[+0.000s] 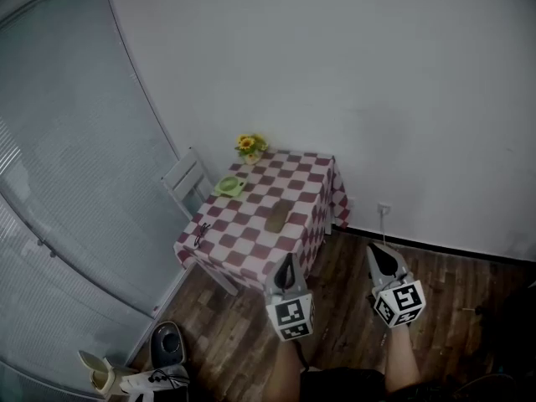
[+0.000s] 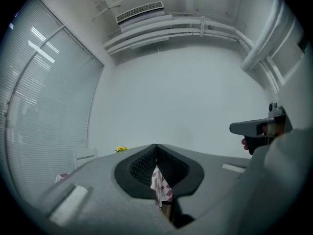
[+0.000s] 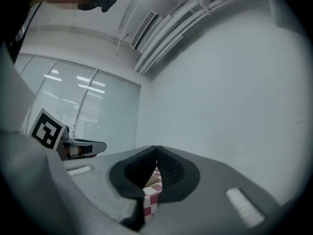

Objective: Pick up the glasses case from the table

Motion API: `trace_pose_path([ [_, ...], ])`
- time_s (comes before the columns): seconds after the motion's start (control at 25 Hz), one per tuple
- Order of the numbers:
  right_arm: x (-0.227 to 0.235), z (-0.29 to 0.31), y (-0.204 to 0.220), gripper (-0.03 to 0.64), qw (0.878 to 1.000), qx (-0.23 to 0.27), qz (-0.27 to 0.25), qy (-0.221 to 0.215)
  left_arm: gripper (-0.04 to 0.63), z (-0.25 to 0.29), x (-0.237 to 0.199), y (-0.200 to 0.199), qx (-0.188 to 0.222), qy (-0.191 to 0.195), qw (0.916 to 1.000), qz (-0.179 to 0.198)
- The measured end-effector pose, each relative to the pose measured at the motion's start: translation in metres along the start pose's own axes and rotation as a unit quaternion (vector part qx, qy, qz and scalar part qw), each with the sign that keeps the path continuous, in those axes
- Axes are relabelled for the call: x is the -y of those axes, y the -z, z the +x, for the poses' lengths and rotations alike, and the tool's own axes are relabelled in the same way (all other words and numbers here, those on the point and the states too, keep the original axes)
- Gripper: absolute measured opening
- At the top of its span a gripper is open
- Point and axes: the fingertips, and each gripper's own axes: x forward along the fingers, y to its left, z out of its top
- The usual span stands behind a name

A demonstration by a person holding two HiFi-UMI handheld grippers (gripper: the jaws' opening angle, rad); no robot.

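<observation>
A brown glasses case (image 1: 277, 215) lies on the table with the red and white checked cloth (image 1: 251, 239), towards its near right part. Both grippers are held over the wooden floor, short of the table's near edge and apart from the case. My left gripper (image 1: 287, 260) (image 2: 156, 148) is shut with nothing in it, its tips meeting; a strip of the cloth shows below them. My right gripper (image 1: 378, 251) (image 3: 157, 150) is shut and empty too, further right. Each gripper view shows the other gripper at its side.
On the table also stand yellow flowers (image 1: 249, 146) at the far corner, a green dish (image 1: 229, 186) and a pair of dark glasses (image 1: 201, 233) near the left edge. A white chair (image 1: 186, 182) stands left of the table. A small fan heater (image 1: 167, 342) sits on the floor at lower left.
</observation>
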Motion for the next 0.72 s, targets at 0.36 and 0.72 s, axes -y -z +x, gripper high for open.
trace_pose_path([
  [0.36, 0.006, 0.005, -0.001, 0.002, 1.000, 0.011, 0.024, -0.014, 0.008, -0.003, -0.006, -0.006, -0.004, -0.016, 0.9999, 0.001],
  [0.72, 0.010, 0.031, 0.018, 0.002, 0.999, 0.000, 0.036, -0.024, 0.008, 0.018, -0.024, 0.016, -0.017, -0.032, 0.9992, -0.015],
])
